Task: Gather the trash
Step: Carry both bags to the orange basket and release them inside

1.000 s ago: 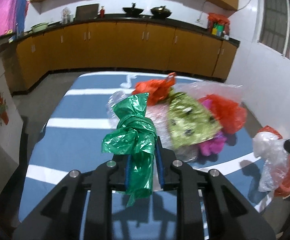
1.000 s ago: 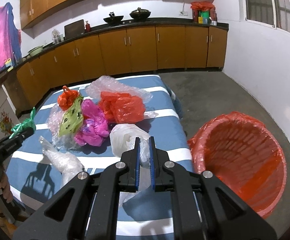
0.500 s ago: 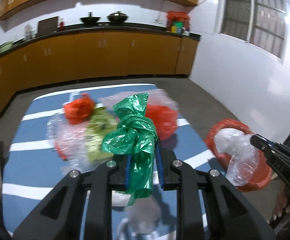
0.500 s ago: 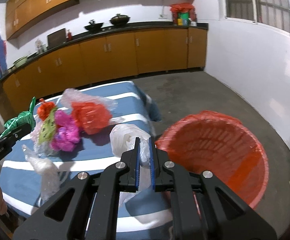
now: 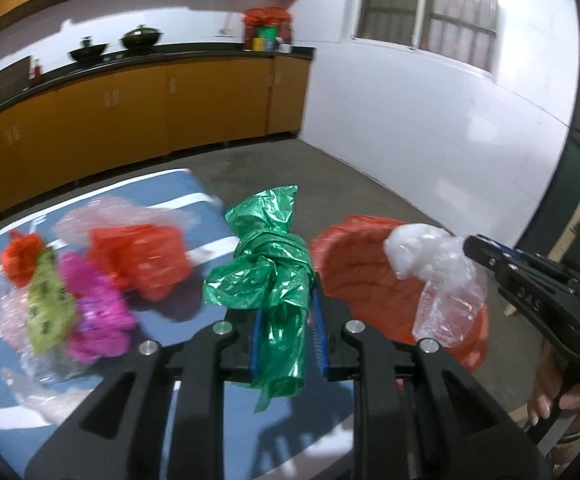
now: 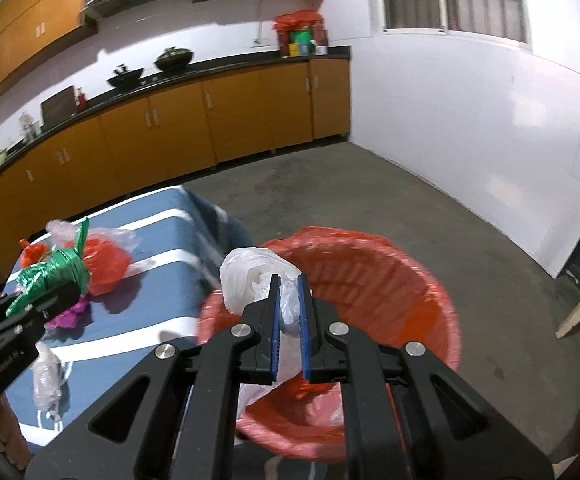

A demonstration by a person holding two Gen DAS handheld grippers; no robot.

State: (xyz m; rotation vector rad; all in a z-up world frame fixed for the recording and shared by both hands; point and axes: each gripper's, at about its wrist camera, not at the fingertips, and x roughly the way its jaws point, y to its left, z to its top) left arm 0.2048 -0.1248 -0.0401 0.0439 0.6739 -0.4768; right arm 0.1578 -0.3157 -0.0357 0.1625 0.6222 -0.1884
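While both claws are clenching limp, feather-light bags, the left claw (image 5: 286, 322) is pinching the green bag (image 5: 268, 276) at its knot, the right claw (image 6: 289, 312) the white bag (image 6: 250, 276).

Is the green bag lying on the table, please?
No, the green bag is clamped in the left gripper, held up off the table.

A heap of bags (image 5: 90, 280) lies on the table (image 6: 162, 280) toward its far edge, one loose bag (image 6: 46, 376) near its front edge. The bin (image 6: 370, 292) stands on the floor (image 6: 490, 280) just beside the table's right edge. Cabinets (image 6: 210, 128) run behind the table.
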